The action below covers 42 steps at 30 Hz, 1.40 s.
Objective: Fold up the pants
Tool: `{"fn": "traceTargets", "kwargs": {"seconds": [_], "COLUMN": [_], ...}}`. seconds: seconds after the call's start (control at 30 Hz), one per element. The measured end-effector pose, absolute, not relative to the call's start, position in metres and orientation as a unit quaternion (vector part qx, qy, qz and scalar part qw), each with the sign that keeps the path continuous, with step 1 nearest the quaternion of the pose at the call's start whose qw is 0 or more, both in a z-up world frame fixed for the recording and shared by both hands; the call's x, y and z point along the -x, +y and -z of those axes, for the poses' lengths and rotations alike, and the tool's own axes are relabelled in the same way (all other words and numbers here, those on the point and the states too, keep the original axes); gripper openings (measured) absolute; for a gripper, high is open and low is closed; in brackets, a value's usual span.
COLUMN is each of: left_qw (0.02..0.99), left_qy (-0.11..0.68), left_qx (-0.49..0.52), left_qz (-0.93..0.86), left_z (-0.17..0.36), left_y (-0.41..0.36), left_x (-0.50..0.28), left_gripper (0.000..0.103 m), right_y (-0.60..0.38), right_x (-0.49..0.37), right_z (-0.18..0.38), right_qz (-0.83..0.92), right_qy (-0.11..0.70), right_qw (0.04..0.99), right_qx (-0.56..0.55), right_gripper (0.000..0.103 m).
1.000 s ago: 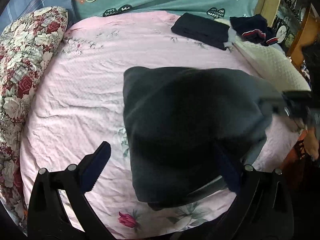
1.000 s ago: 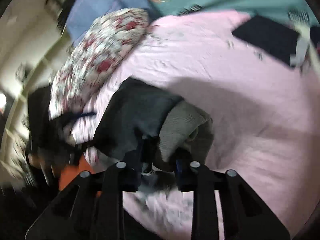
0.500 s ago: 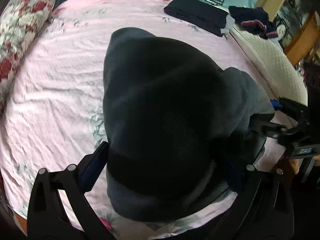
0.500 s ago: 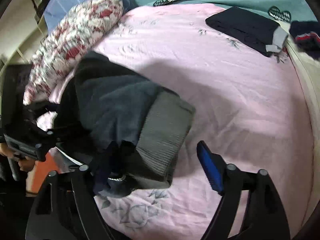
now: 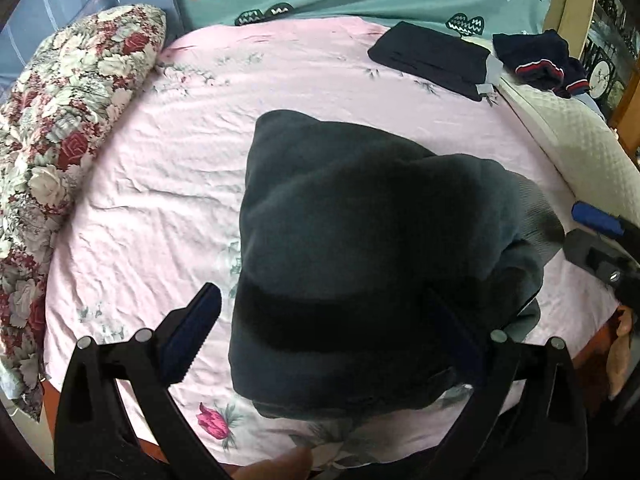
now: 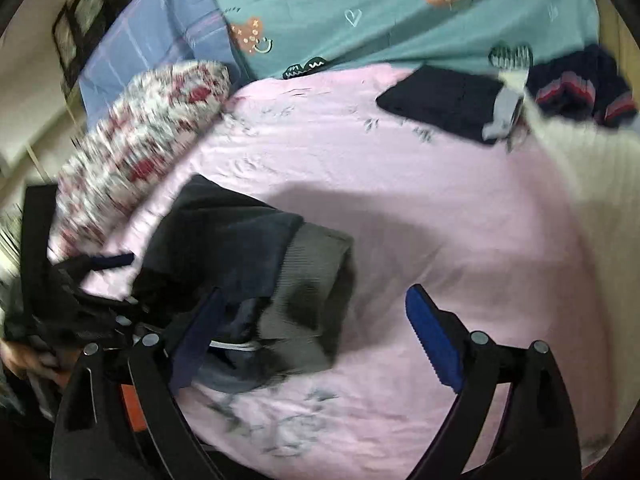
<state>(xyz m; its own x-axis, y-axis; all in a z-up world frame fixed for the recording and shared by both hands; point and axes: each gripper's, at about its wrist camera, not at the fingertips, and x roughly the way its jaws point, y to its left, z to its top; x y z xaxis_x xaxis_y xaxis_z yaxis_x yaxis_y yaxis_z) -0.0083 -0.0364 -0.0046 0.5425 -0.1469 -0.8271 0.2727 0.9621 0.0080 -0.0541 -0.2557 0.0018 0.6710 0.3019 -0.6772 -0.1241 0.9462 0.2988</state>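
The dark grey pants (image 5: 360, 248) lie folded into a thick bundle on the pink bed sheet (image 5: 168, 184), with the ribbed grey waistband (image 6: 312, 264) at one end. My left gripper (image 5: 326, 340) is open, its fingers (image 5: 192, 336) straddling the bundle's near edge. Its right finger rests against the cloth. My right gripper (image 6: 316, 336) is open too, with its left finger (image 6: 200, 332) beside the pants (image 6: 240, 248) and its right finger over bare sheet. Each gripper shows in the other's view, at the bundle's opposite sides.
A folded dark garment (image 5: 432, 60) and a navy garment with red stripes (image 5: 540, 64) lie at the far right of the bed. A floral pillow (image 5: 68, 120) runs along the left side. A white quilted blanket (image 5: 580, 140) lies at the right edge.
My right gripper, shut on the pants' waistband end a second ago, has opened and let go. The pants have settled flat on the sheet. My left gripper has drawn back slightly.
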Motion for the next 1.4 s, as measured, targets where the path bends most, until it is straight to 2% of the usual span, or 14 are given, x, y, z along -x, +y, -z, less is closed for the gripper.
{"fn": "traceTargets", "kwargs": {"seconds": [0.17, 0.5, 0.63, 0.67, 0.73, 0.83, 1.13, 1.27, 1.4], "left_qw": [0.875, 0.890, 0.894, 0.893, 0.885, 0.861, 0.823, 0.788, 0.774], "left_qy": [0.464, 0.435, 0.424, 0.427, 0.438, 0.475, 0.521, 0.544, 0.553], "left_qx": [-0.056, -0.041, 0.013, 0.031, 0.078, 0.115, 0.133, 0.196, 0.211], "left_qz": [0.127, 0.130, 0.142, 0.138, 0.137, 0.144, 0.180, 0.214, 0.225], "left_z": [0.000, -0.019, -0.030, -0.030, -0.027, -0.012, 0.027, 0.047, 0.050], "left_y": [-0.031, -0.019, 0.016, 0.025, 0.046, 0.067, 0.055, 0.064, 0.073], "left_x": [0.013, 0.027, 0.019, 0.016, 0.006, -0.013, -0.041, -0.055, -0.057], "left_gripper": [0.101, 0.101, 0.101, 0.101, 0.101, 0.101, 0.101, 0.101, 0.101], "right_y": [-0.271, -0.265, -0.279, -0.285, -0.294, -0.304, -0.285, -0.280, -0.267], "right_x": [0.048, 0.057, 0.049, 0.046, 0.041, 0.028, 0.006, -0.006, -0.017], "right_z": [0.004, 0.001, 0.012, 0.014, 0.020, 0.034, 0.059, 0.081, 0.081], "right_qz": [-0.153, -0.138, -0.151, -0.155, -0.162, -0.176, -0.185, -0.183, -0.199], "right_qy": [0.402, 0.394, 0.395, 0.394, 0.393, 0.411, 0.472, 0.502, 0.505], "right_qw": [0.874, 0.883, 0.864, 0.858, 0.845, 0.816, 0.786, 0.758, 0.753], "right_qx": [-0.227, -0.216, -0.272, -0.291, -0.325, -0.368, -0.353, -0.375, -0.372], "right_gripper": [0.093, 0.093, 0.093, 0.097, 0.102, 0.102, 0.102, 0.102, 0.102]}}
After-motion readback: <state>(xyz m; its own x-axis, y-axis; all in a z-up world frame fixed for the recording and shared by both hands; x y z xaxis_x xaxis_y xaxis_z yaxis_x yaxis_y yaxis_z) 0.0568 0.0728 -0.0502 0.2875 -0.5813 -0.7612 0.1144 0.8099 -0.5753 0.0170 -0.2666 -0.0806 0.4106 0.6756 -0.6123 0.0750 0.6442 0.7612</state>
